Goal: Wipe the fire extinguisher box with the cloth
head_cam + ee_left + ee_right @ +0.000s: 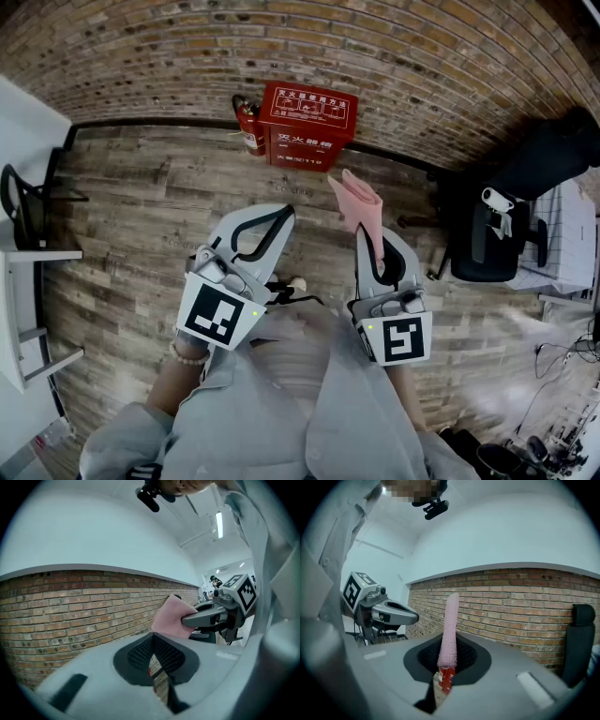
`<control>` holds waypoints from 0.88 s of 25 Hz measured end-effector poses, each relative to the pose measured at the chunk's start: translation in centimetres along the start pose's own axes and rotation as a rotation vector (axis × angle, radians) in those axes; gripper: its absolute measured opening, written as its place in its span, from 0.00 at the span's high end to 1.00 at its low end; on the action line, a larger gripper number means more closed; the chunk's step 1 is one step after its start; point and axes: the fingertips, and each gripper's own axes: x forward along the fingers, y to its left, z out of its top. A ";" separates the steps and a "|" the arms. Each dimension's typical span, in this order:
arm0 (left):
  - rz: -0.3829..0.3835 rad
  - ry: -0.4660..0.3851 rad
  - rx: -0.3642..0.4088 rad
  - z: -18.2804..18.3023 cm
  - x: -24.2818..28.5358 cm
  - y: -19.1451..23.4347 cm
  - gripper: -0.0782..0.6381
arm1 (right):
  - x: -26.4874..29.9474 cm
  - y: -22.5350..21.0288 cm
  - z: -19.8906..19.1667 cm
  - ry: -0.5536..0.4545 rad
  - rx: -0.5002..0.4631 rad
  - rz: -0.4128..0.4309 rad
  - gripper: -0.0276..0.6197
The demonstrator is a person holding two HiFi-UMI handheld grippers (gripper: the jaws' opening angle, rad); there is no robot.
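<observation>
- The right tool (367, 234) is pinching the pink cloth (361, 211). In the right gripper view its jaws close on the lower end of the cloth and the rest stands free above them.
- The left tool (286, 214) has its jaws pressed together with nothing between them. It hangs beside the right one, apart from the cloth.
- The red fire extinguisher box (307, 124) stands on the floor (141, 216) at its far edge, against the foot of the brick wall (422, 66). A fire extinguisher (249, 127) stands just beside its left end.
- Progress, as I judge it: the cloth is in hand, but it is well apart from the box and touches nothing. No wiping shows as done, so the approach and every face of the box are left.
- The cloth's long axis runs out along the right tool's jaws, away from the person. Its free end points toward the wall and leans a little left, toward the box. From the right gripper view it shows edge-on, as a narrow upright strip.
- The box lies with its long side along the wall. Its printed top faces up and its front faces the person.
</observation>
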 end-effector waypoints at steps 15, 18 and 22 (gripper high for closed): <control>-0.006 -0.005 0.004 0.0 0.3 -0.3 0.90 | -0.1 0.2 -0.1 0.001 -0.001 0.004 0.93; -0.003 -0.005 0.001 0.1 0.2 -0.5 0.90 | -0.3 0.1 -0.1 0.001 0.004 0.006 0.93; 0.009 -0.002 0.003 0.1 0.0 -0.8 0.90 | -0.7 0.3 -0.3 -0.002 0.004 0.021 0.93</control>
